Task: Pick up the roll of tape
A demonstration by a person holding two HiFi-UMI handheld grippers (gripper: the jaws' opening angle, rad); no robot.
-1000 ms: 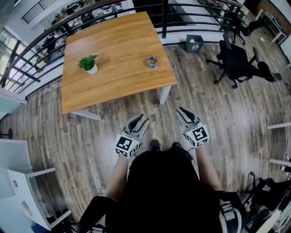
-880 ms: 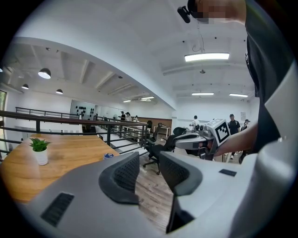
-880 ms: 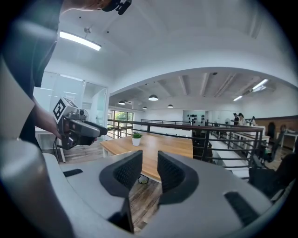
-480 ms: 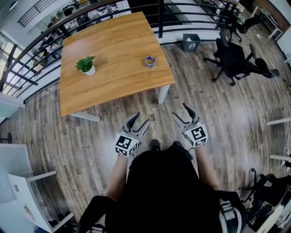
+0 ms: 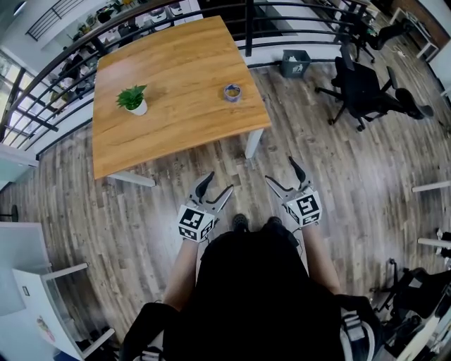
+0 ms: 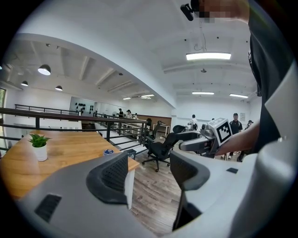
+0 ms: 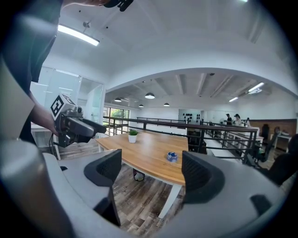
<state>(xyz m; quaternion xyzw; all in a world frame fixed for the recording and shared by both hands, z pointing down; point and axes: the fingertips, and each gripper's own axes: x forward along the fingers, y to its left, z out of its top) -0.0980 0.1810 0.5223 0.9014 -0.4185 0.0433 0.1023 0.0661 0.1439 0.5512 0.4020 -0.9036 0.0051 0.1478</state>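
A small blue roll of tape (image 5: 232, 92) lies flat near the right edge of the wooden table (image 5: 176, 120). It also shows small and far off in the left gripper view (image 6: 108, 151) and in the right gripper view (image 7: 172, 156). My left gripper (image 5: 215, 185) and right gripper (image 5: 280, 171) hang over the floor in front of the table, well short of the tape. Both point towards the table. Their jaws have just been opening and now stand wide, with nothing between them (image 6: 149, 169) (image 7: 151, 169).
A potted plant (image 5: 134, 99) stands on the table's left part. A black railing (image 5: 296, 14) runs behind the table, with a dark bin (image 5: 296, 65) by it. Black office chairs (image 5: 366, 92) stand to the right. White furniture (image 5: 42, 296) is at the lower left.
Both grippers' jaws have spread from nearly shut to wide. The hands have stayed in much the same place before the table.
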